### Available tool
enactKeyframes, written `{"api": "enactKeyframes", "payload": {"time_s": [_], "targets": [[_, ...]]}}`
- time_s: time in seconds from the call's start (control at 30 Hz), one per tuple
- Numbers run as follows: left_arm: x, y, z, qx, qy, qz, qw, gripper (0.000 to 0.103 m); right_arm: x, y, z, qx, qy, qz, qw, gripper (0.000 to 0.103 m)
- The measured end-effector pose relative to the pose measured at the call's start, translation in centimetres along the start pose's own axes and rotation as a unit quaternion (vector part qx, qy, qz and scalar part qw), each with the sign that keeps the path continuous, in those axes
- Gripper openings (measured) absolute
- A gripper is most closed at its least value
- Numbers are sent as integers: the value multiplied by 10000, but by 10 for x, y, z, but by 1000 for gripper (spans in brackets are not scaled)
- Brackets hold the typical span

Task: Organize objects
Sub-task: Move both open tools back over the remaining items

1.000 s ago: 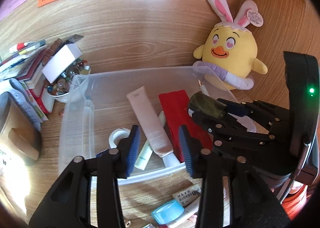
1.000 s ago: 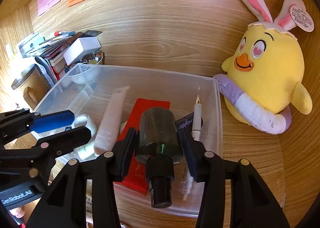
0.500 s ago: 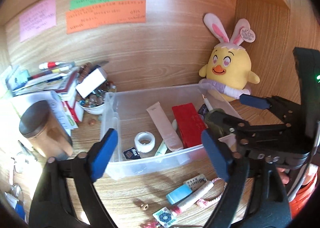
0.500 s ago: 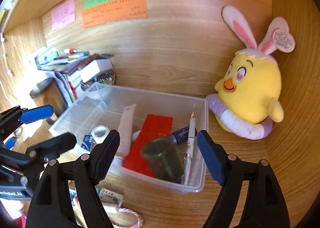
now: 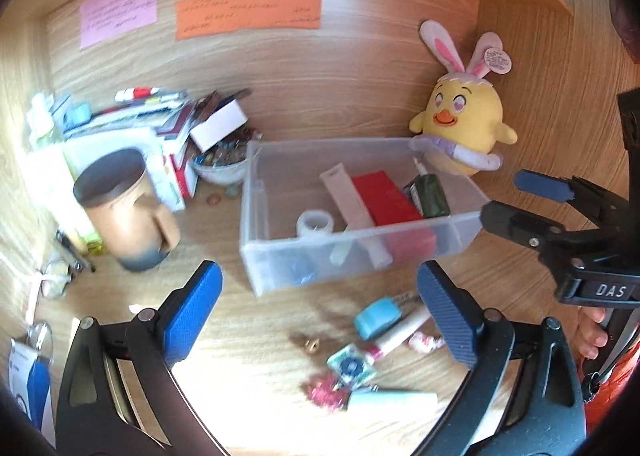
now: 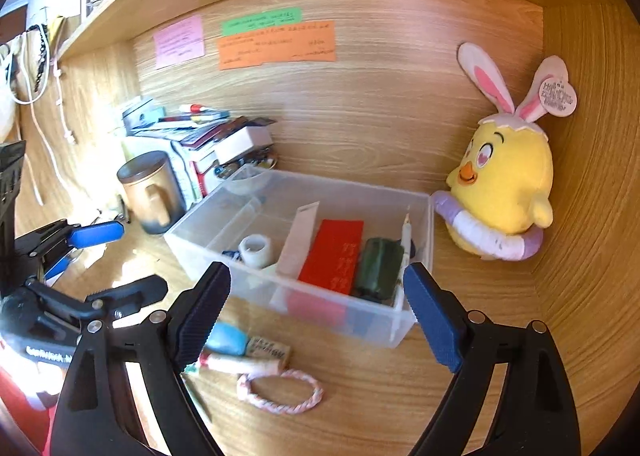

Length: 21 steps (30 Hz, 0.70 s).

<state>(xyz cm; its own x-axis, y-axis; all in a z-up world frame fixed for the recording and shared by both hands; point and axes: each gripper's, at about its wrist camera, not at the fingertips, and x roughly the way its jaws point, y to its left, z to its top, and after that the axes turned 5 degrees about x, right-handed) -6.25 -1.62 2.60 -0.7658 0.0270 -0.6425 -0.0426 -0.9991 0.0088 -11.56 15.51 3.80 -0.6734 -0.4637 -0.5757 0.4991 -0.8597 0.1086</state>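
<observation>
On the wooden desk [image 5: 248,340] sits a clear plastic bin [image 5: 352,252] w/ the sorted things inside: white tape roll [image 5: 315,223], pale tube [image 5: 352,207], red box [image 5: 386,195], dark green bottle [image 5: 430,195] lying on its side at the bin's right end, pen [image 6: 406,232] along the right wall; left gripper [image 5: 320,312] hovers in front of the bin, jaws opening, nothing between them; right gripper [image 6: 316,312] likewise, jaws opening & empty, apart from the bottle.

Only the left view shows loose bits in front of the bin: small patterned square [image 5: 351,366], pink glittery bit [image 5: 326,392], pale flat tube [image 5: 394,400], plus fingers [image 5: 592,336] behind the right gripper, which reads "DAS"; only the right view shows the pink-white cord loop [image 6: 280,392], a shelf overhead & cords hanging far left.

Both show the blue eraser [image 6: 226,340], brown mug [image 5: 124,207], book stack [image 6: 192,135], yellow bunny-eared chick toy [image 6: 504,183] just right of the bin; pink, green & orange notes [image 6: 276,43] on the wall carry writing too blurred to read; the red box has gold characters, not legible; toy's ear tag also unreadable.
</observation>
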Motion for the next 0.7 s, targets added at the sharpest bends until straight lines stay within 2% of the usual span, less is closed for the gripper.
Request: {"api": "enactKeyframes", "payload": {"time_s": [0.2, 0.47, 0.53, 0.6, 0.7], "targets": [[3, 13, -25, -137, 242, 149, 9995, 99, 8, 3, -25, 62, 360, 80, 9993, 89], [19, 25, -53, -364, 576, 148, 9976, 99, 32, 0, -69, 99, 1130, -34, 9935, 89], [22, 25, -59, -381, 622, 58, 9973, 93, 38, -2, -76, 182, 1272, -58, 9917, 89], [26, 24, -62, -347, 713, -21, 9968, 78, 43, -2, -80, 290, 1397, 26, 9898, 89], [29, 21, -65, -304, 785, -28, 9964, 74, 51, 3, -83, 313, 1570, 142, 9870, 89]]}}
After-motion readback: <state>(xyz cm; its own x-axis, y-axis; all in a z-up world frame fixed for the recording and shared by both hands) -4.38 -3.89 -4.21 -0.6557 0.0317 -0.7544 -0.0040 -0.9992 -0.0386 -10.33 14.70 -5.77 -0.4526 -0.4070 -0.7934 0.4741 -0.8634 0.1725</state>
